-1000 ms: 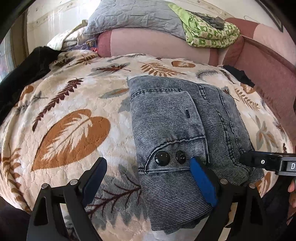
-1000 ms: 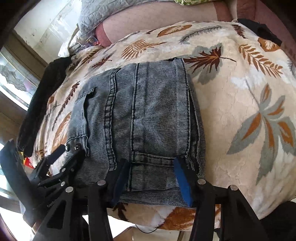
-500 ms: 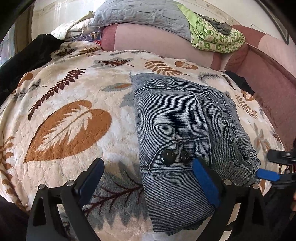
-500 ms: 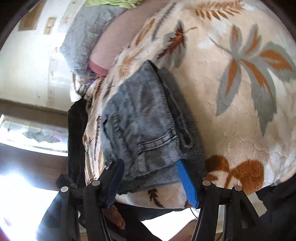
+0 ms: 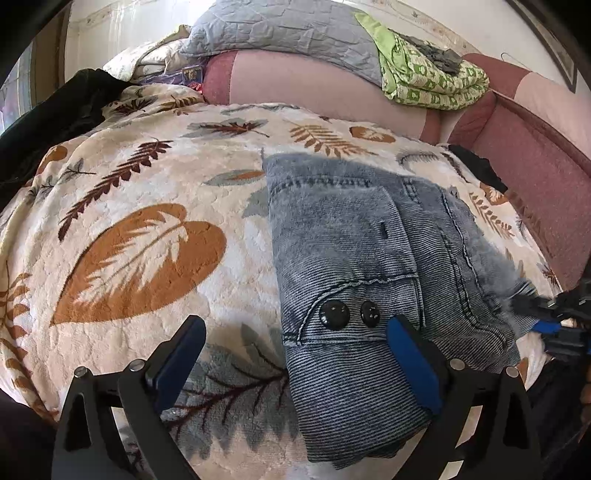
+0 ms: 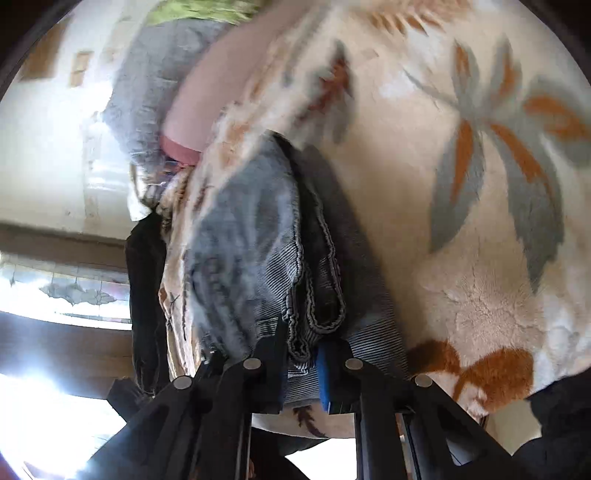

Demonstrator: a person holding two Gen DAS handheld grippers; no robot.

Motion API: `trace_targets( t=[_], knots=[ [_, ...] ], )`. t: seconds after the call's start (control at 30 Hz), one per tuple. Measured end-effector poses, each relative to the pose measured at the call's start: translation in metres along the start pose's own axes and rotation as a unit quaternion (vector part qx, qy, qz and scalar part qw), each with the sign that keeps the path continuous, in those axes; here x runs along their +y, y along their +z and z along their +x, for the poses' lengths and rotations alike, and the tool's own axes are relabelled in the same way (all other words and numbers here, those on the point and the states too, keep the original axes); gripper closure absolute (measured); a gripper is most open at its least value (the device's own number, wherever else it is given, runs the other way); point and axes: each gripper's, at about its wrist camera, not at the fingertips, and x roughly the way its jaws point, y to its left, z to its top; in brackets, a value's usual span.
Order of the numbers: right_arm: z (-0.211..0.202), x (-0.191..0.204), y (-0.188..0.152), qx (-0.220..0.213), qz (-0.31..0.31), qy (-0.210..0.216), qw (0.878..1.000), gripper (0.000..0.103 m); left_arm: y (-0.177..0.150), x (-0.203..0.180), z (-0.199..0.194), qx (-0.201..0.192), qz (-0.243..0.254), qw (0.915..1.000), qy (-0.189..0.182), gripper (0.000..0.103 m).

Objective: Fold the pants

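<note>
The grey-blue denim pants point(image 5: 362, 251) lie folded in a thick stack on the leaf-print blanket point(image 5: 140, 229), with two black buttons facing me. My left gripper point(image 5: 295, 358) is open and hovers above the near left corner of the stack, holding nothing. My right gripper point(image 6: 301, 363) is shut on the near right edge of the pants point(image 6: 258, 251), pinching several layers. It also shows at the right edge of the left wrist view point(image 5: 554, 325).
A grey quilted pillow point(image 5: 280, 33) and a folded green patterned cloth point(image 5: 428, 77) lie on the pink sofa back point(image 5: 314, 88). A dark garment point(image 5: 55, 122) hangs at the left. The pink armrest point(image 5: 535, 166) borders the right.
My right gripper has closed on the edge of the pants and rolled sideways. The left gripper has stayed open and drawn back slightly.
</note>
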Motion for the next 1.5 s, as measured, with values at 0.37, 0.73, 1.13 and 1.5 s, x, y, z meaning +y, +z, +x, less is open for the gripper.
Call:
trace_targets(
  t=[0.37, 0.73, 1.13, 1.5],
  knots=[
    [0.001, -0.012, -0.031, -0.036, -0.053, -0.071, 0.995, 0.090, 0.016, -0.006, -0.043, -0.095, 0.010, 0.9951, 0.026, 0.005],
    [-0.043, 0.015, -0.024, -0.085, -0.106, -0.108, 0.985, 0.071, 0.000, -0.025, -0.001, -0.013, 0.081, 0.9947, 0.062, 0.003],
    [0.031, 0.011, 0.026, 0.016, -0.110, -0.083, 0.990, 0.051, -0.003, -0.021, -0.003, -0.017, 0.070, 0.9963, 0.046, 0.004],
    [0.085, 0.050, 0.067, 0.053, -0.188, -0.182, 0.964, 0.040, 0.002, -0.005, -0.005, 0.005, 0.006, 0.9999, -0.015, 0.004]
  ],
)
